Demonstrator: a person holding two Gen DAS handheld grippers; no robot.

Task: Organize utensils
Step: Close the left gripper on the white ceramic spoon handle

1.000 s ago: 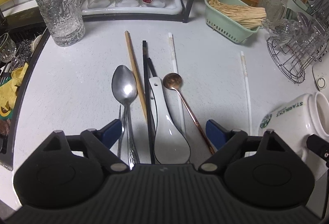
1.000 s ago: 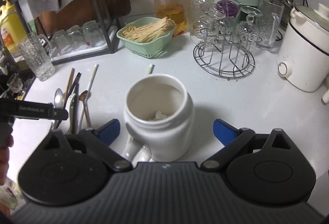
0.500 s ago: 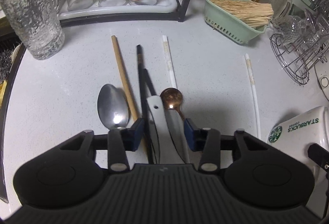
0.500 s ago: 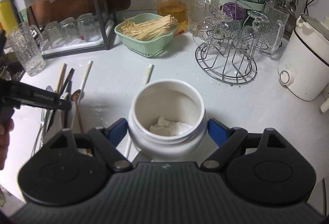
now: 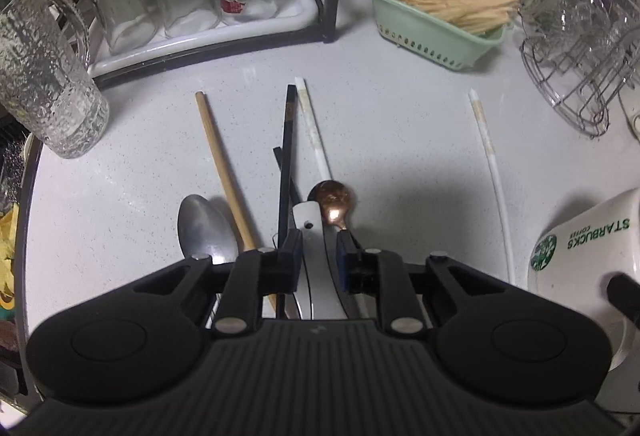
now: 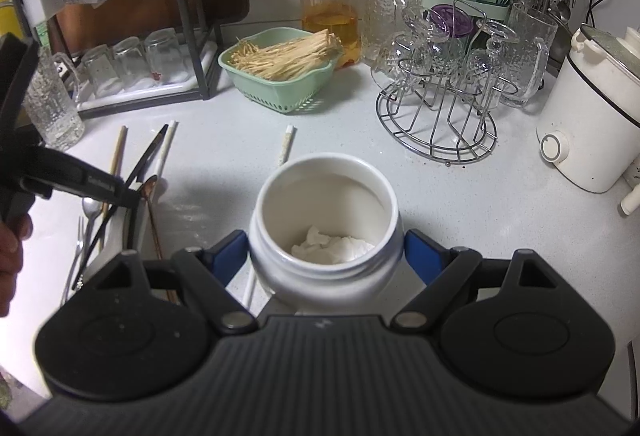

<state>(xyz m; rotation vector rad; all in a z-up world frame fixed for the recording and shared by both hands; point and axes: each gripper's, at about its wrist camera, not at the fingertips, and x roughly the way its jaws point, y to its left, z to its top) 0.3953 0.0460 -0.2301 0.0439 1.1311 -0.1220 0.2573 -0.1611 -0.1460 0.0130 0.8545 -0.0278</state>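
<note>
Ceramic spoon [image 5: 314, 236] between left hand-held gripper [image 5: 318, 250] pads

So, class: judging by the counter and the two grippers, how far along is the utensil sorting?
Barely started. The mug holds only crumpled paper, no utensils, and the right gripper clamps it. The left gripper has just been closing around the white ceramic spoon. The metal spoon, copper spoon and chopsticks remain.
</note>
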